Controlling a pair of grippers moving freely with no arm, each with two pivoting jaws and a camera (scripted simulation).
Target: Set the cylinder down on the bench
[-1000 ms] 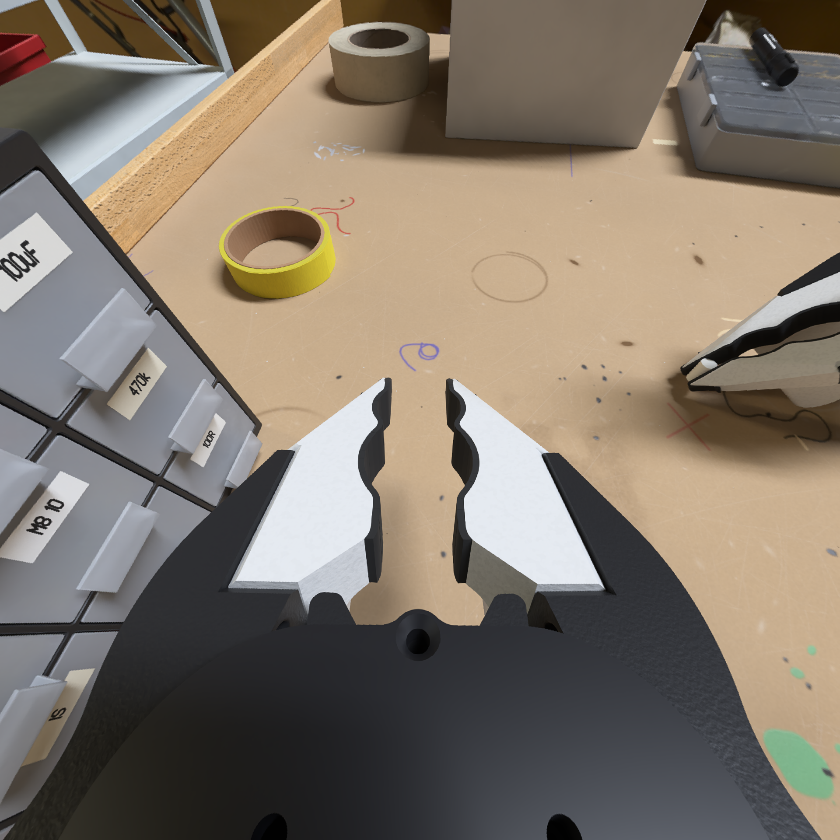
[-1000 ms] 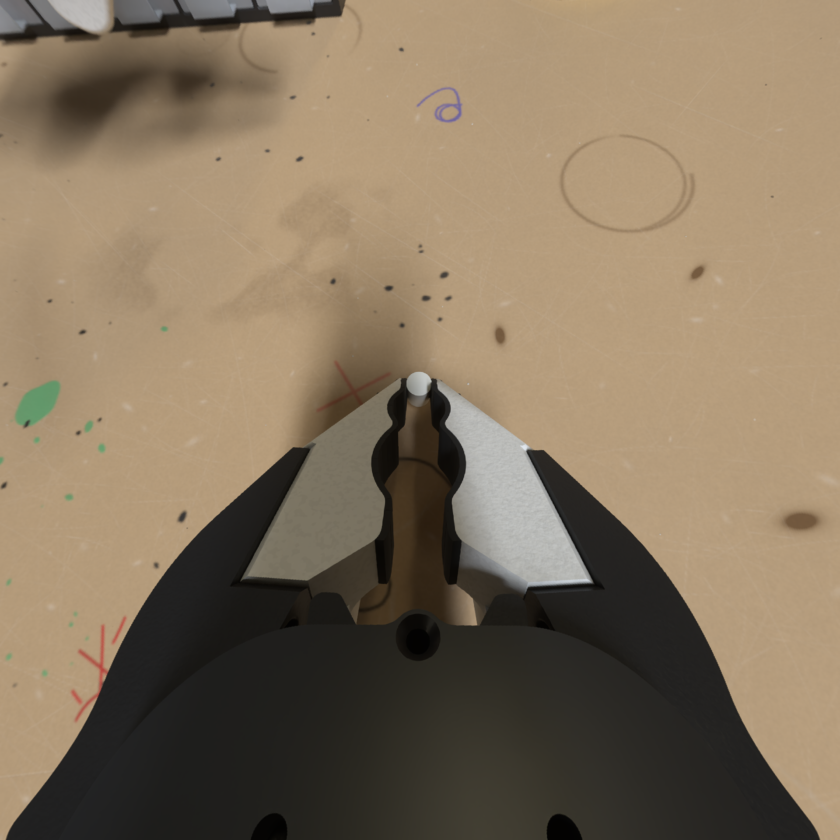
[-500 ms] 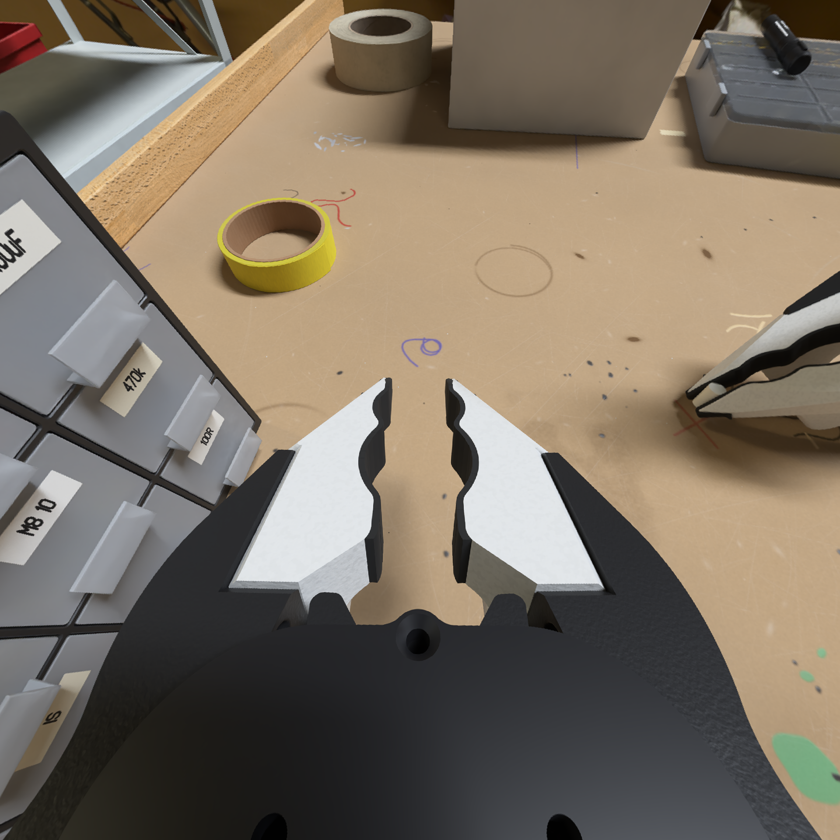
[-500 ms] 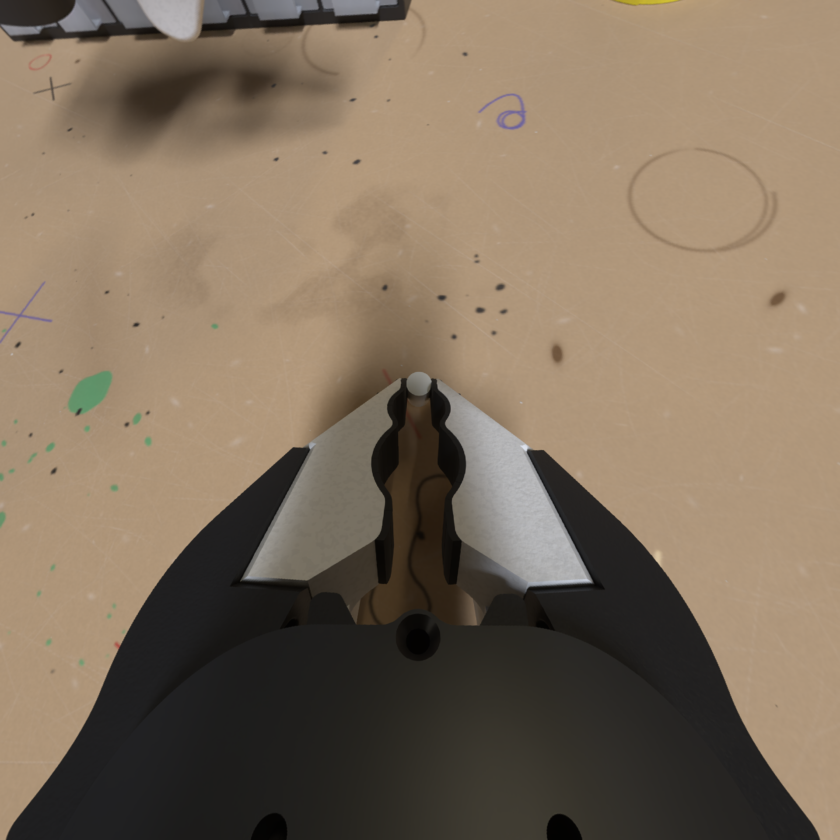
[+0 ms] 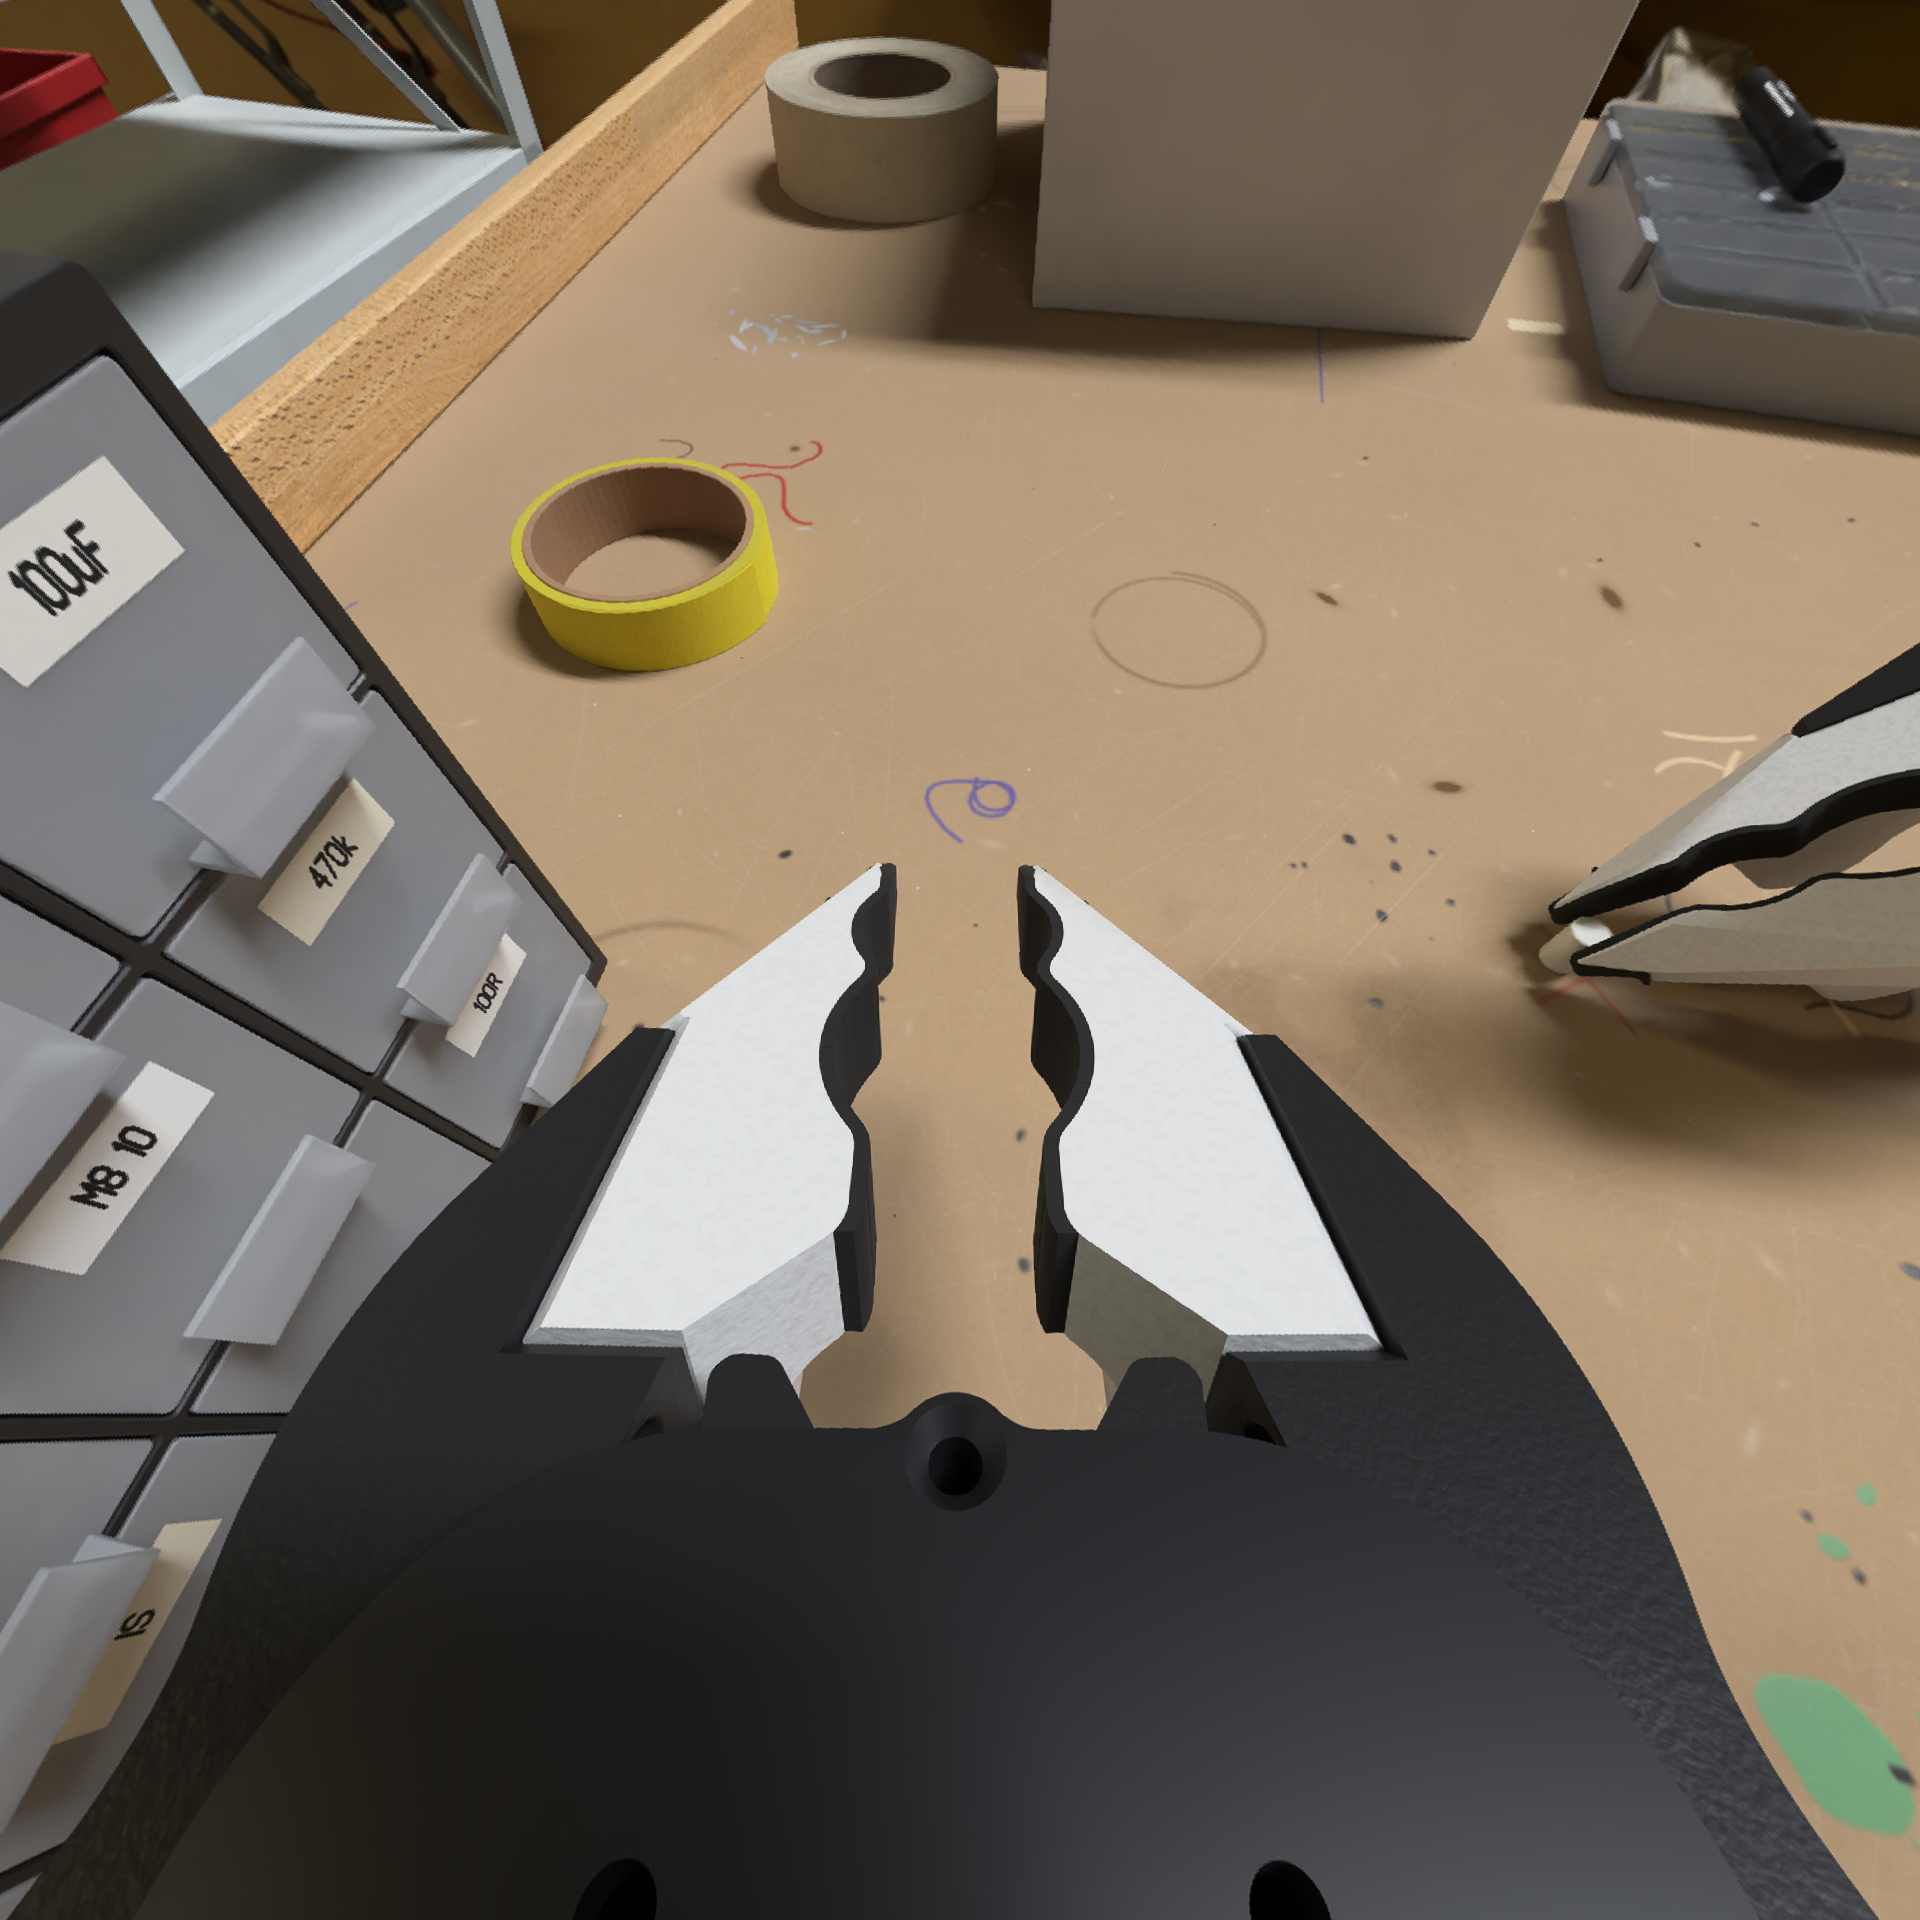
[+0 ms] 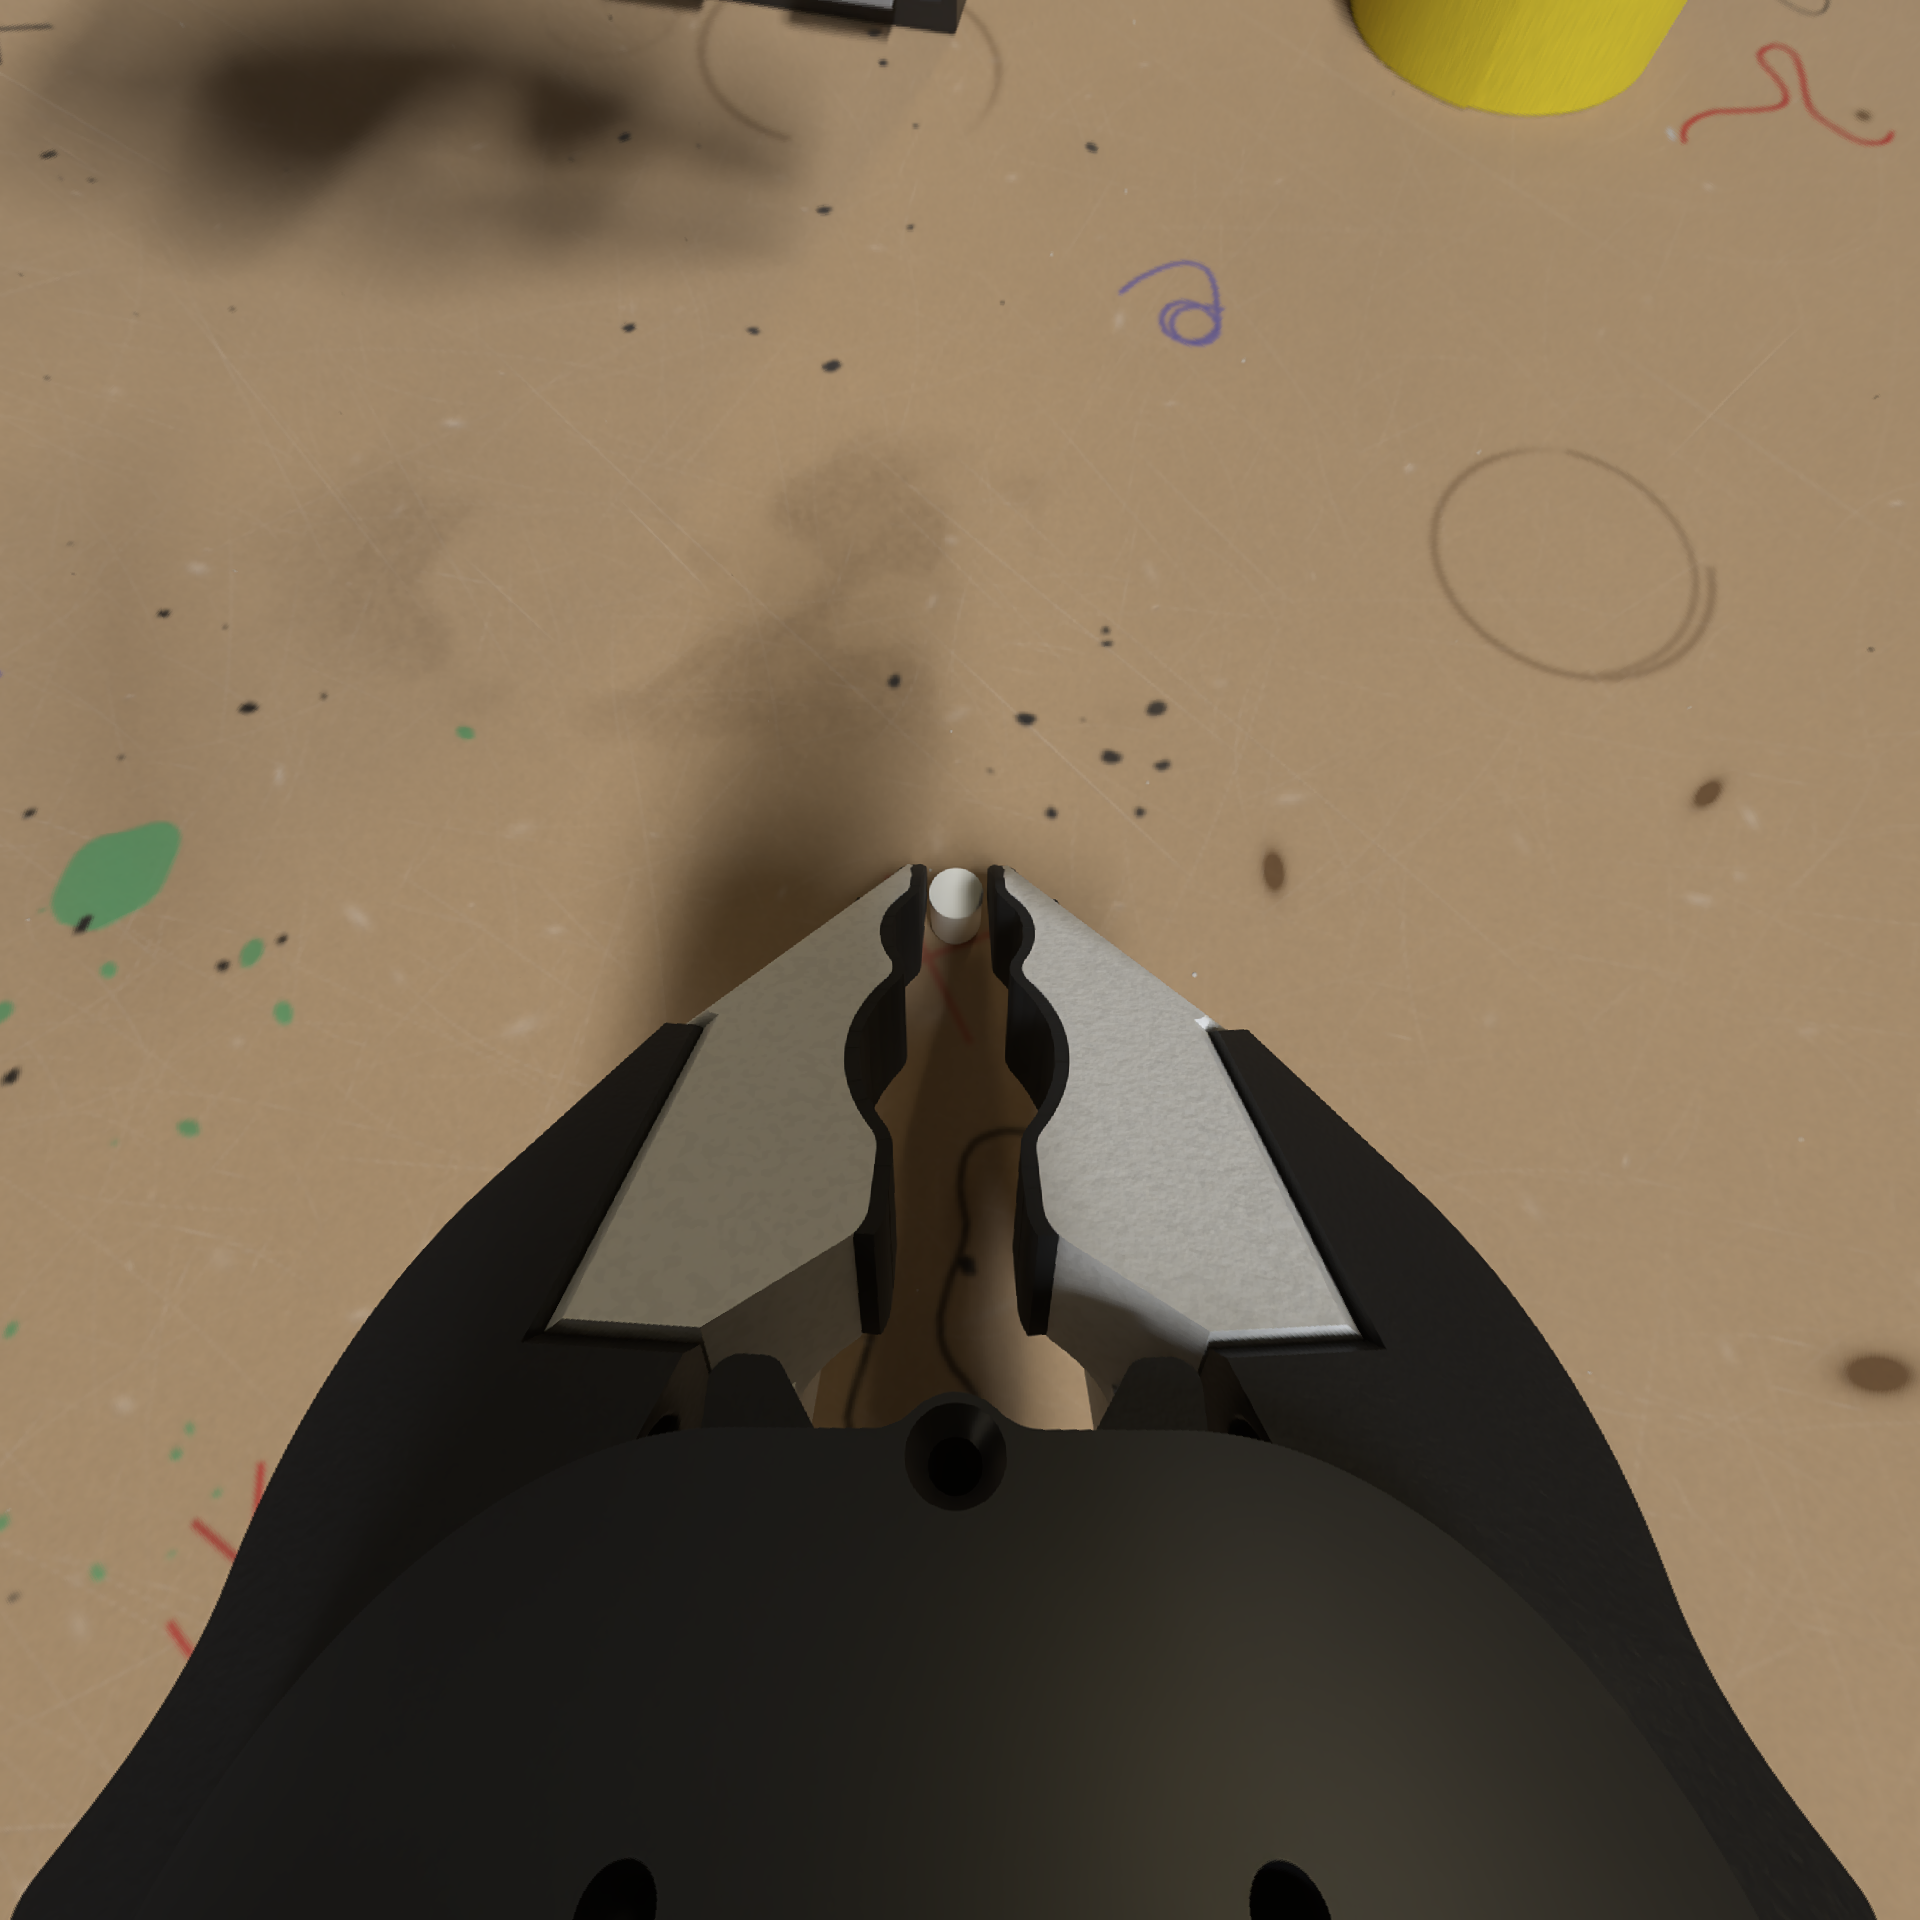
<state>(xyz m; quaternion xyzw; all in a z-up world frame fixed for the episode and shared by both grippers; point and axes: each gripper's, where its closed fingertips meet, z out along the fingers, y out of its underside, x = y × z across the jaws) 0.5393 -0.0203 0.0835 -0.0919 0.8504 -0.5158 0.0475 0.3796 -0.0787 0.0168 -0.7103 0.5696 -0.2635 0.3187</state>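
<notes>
Since a second ago our right gripper (image 6: 954, 883) has parted its fingers slightly; small gaps now flank the white cylinder (image 6: 954, 906) standing between the tips at frame centre, seemingly on the bench (image 6: 1351, 935), though we cannot tell contact for sure; our left gripper (image 5: 956, 883) hangs open and empty; beyond it, upper left, lies yellow tape (image 5: 644, 566), drawers (image 5: 208, 935) at left, a grey box (image 5: 1299, 156) farthest.
</notes>
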